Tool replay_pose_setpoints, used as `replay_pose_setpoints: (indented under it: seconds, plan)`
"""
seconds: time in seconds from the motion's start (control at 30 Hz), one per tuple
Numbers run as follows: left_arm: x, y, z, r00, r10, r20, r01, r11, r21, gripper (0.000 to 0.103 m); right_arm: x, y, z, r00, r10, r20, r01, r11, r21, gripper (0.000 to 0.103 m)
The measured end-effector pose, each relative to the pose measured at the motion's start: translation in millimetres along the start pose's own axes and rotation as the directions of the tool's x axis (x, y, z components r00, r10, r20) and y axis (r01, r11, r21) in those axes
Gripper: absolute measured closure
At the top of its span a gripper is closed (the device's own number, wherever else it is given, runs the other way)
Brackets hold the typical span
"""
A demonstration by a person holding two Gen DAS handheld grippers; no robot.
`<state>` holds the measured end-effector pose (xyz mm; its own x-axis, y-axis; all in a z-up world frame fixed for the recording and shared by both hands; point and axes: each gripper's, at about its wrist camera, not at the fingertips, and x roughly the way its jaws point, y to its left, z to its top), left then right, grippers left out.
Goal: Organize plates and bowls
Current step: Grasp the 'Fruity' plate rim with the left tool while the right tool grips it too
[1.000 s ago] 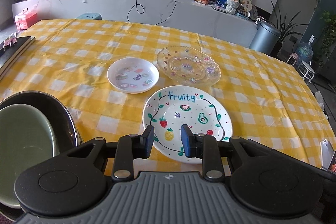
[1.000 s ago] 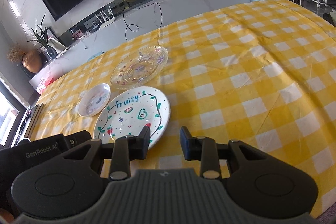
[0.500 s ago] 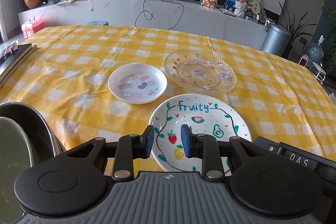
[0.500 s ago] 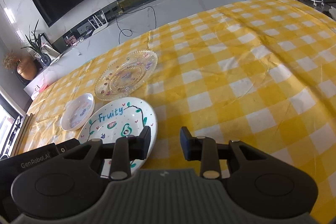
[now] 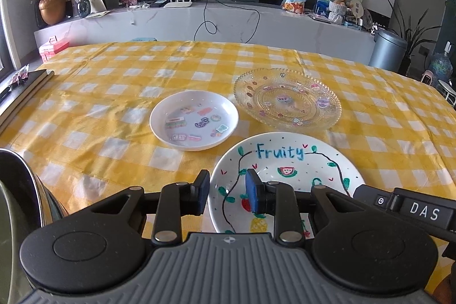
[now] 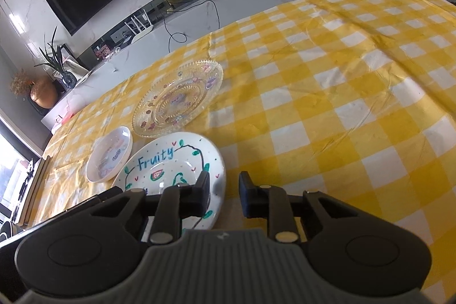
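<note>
A white "Fruity" plate (image 5: 287, 161) with painted fruit lies on the yellow checked tablecloth, just ahead of my left gripper (image 5: 227, 195), which is open and empty. A small white sticker plate (image 5: 193, 124) and a clear glass plate (image 5: 287, 103) lie beyond it. At the left edge is a dark metal bowl (image 5: 27, 190) with a green bowl (image 5: 5, 232) inside. My right gripper (image 6: 223, 197) is open, its jaws straddling the right rim of the Fruity plate (image 6: 171, 161). The sticker plate (image 6: 109, 154) and glass plate (image 6: 178, 99) show there too.
Dark books (image 5: 20, 93) lie at the table's left edge. A white console with a router, snack bag and teddy bear stands behind the table. A grey bin (image 5: 387, 53) stands at the back right. Yellow cloth (image 6: 342, 104) spreads to the right.
Both grippers have shifted toward the Fruity plate. The right gripper has come down to its right rim. The bowls have slid further out of the left view.
</note>
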<state>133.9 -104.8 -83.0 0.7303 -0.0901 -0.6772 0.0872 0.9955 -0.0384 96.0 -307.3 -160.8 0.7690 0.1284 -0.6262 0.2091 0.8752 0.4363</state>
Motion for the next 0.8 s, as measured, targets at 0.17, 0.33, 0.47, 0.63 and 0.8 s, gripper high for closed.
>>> replay_pose_setpoints:
  seconds: [0.17,0.33,0.47,0.63,0.8]
  plan:
    - [7,3,0,0.999,0.000,-0.046,-0.002,1.000,-0.028,0.071,2,-1,-1,1.000,0.019,-0.014,-0.018,0.999,0.035,0.095]
    - [6,5,1,0.998,-0.018,-0.060,0.015,0.998,-0.053,0.071,2,1,-3,1.000,0.010,-0.008,-0.010,0.999,0.052,0.096]
    - [4,6,1,0.996,-0.043,-0.078,0.037,0.996,-0.080,0.077,-1,-1,-2,1.000,-0.001,-0.006,0.002,0.998,0.065,0.097]
    - [3,10,-1,0.994,-0.080,-0.076,0.072,0.992,-0.106,0.078,-8,-12,-2,1.000,-0.002,-0.002,0.002,0.995,0.099,0.096]
    - [7,12,-1,0.993,-0.098,-0.071,0.088,0.987,-0.131,0.076,-8,-19,-2,1.000,0.009,-0.006,-0.008,0.991,0.133,0.089]
